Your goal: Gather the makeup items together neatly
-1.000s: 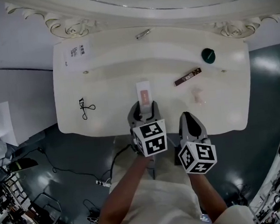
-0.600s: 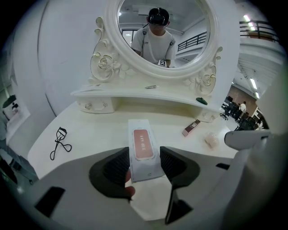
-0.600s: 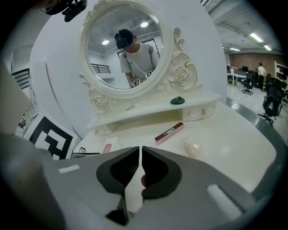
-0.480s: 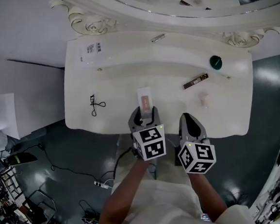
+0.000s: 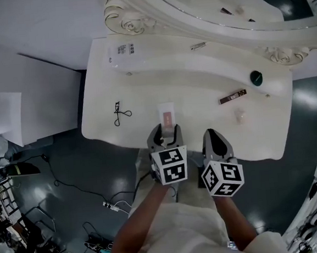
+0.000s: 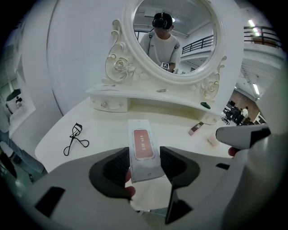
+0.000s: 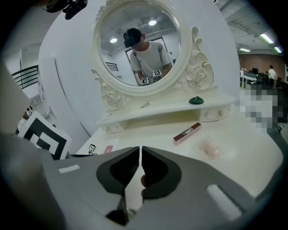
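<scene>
Left tongs (image 5: 166, 131) are clamped on the white packet with the pink panel (image 6: 141, 146) at the front of the tabletop (image 5: 199, 92); your right tongs (image 5: 213, 135), pressed together and empty, sit just beside them.

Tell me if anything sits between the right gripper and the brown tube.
Nothing visible does: only bare tabletop lies between the shut right gripper and the brown tube. The pale puff lies just right of that line.

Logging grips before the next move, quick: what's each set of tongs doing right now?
Left tongs: closed on the white packet.
Right tongs: closed, nothing held.
</scene>
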